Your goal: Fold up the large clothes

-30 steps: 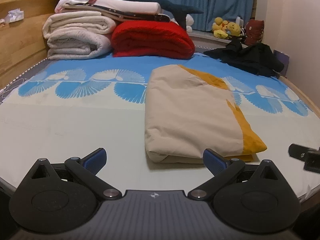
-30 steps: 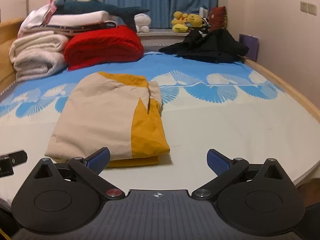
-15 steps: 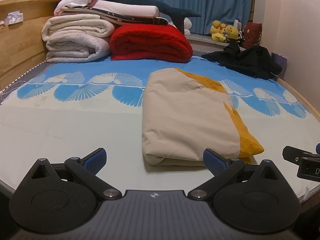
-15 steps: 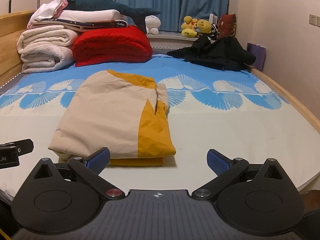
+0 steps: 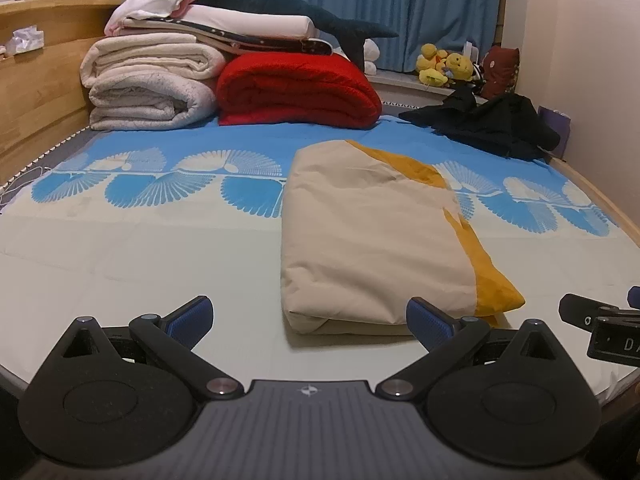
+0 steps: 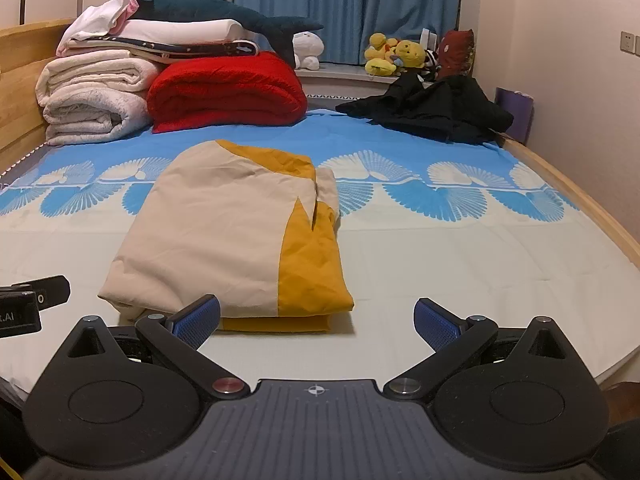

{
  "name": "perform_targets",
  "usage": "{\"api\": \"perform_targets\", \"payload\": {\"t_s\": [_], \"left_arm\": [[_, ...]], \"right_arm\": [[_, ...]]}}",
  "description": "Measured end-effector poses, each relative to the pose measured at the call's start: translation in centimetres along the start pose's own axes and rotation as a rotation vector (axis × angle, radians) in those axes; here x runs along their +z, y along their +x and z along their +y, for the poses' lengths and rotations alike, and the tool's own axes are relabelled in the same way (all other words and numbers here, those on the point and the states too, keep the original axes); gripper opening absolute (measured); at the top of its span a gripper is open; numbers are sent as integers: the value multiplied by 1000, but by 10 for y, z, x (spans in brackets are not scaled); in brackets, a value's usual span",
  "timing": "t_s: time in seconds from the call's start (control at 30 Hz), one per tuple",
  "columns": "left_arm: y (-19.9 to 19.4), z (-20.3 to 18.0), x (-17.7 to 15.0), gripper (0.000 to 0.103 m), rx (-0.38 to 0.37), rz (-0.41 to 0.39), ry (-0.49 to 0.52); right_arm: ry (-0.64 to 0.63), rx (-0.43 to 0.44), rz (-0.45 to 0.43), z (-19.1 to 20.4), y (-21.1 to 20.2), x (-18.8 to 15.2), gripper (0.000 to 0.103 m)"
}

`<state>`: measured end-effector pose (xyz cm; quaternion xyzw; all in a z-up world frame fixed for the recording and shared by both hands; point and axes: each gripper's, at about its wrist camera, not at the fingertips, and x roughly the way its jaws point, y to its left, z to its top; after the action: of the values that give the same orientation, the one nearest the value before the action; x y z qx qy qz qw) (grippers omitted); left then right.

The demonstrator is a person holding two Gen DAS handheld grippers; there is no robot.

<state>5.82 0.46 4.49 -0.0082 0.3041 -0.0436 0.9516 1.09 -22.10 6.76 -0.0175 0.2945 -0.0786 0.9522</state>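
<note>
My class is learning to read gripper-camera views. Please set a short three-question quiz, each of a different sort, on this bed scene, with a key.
1. True or false: the left claw is shut on the folded beige and yellow garment.
2. Multiple choice: the black clothes lie A) folded on the red blanket, B) in a loose heap at the far right of the bed, C) in the right claw.
3. Fill in: the toy shark lies on top of the ____ of bedding.

Key: 1 false, both claws are open and empty; 2 B; 3 stack.
</note>
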Motion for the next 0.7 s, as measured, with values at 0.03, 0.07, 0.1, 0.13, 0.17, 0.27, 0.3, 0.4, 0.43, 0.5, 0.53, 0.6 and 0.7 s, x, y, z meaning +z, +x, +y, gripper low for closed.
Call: {"api": "perform_targets", "payload": {"t_s": [0.03,0.07,0.1,0.13,0.17,0.27,0.3,0.4,0.43,0.5,0.53,0.6,0.7], "left_arm": [[0,0,0,103,-2,0,0],[0,0,0,103,-3,0,2],[0,0,0,103,-5,-1,4],[0,0,0,103,-6,-1,5],[0,0,0,103,-8,-2,6],[0,-1,0,103,-12,-1,9],[-1,-2,0,103,-14,-2,10],[-1,-3,-1,103,-18,-3,13],[-1,-3,-1,103,-18,-3,15],[-1,-4,-1,103,-19,-3,16],[-1,-4,-1,103,-19,-3,16],[-1,-4,-1,103,-20,-4,18],[0,-5,-2,103,-22,-5,22]], "right_arm": [[-1,1,1,-1,0,0,102],[-1,1,1,0,0,0,102],[-2,0,1,-1,0,0,102],[-2,1,1,0,0,0,102],[-2,1,1,0,0,0,102],[-2,0,1,0,0,0,102],[-3,1,2,0,0,-1,102],[-5,3,3,-1,-1,-1,102],[-6,3,3,-1,0,-2,102],[-6,3,3,-1,0,-2,102],[-5,3,4,-1,-1,-2,102],[-5,3,4,-1,-1,-2,102],[-6,3,4,-1,-1,-2,102]]}}
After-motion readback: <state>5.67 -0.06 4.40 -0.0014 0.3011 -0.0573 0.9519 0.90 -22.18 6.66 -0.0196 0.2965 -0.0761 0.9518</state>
